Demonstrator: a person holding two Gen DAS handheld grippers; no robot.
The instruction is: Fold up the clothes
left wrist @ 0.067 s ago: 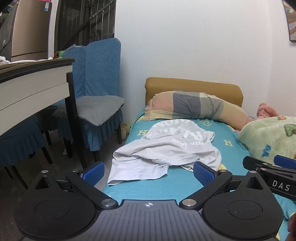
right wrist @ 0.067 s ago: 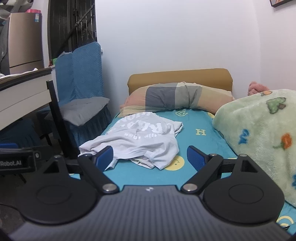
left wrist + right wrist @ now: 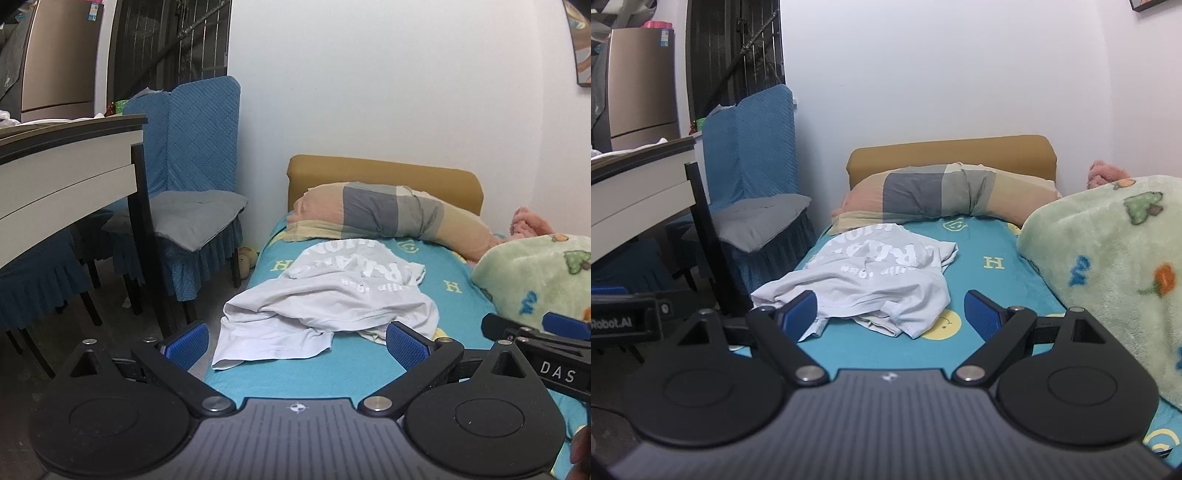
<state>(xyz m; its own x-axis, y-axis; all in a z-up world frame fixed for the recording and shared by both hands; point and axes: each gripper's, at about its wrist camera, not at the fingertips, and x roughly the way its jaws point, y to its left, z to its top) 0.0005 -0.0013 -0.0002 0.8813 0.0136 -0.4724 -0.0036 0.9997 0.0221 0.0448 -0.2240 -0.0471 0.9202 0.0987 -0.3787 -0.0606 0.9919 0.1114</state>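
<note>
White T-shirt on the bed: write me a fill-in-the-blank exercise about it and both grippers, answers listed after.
1. The white T-shirt lies crumpled on the ____ bed sheet.
2. Beyond the shirt, against the headboard, lies a ____.
3. The left gripper and right gripper both have their jaws ____, holding nothing.
4. The fleece blanket lies to the ____ of the shirt.

Answers: blue; pillow; open; right

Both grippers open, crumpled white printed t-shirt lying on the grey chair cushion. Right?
Wrong on one point: the crumpled white printed t-shirt lies on the turquoise bedsheet, not the grey chair cushion. The left wrist view shows it. Left gripper and right gripper are open.
</note>
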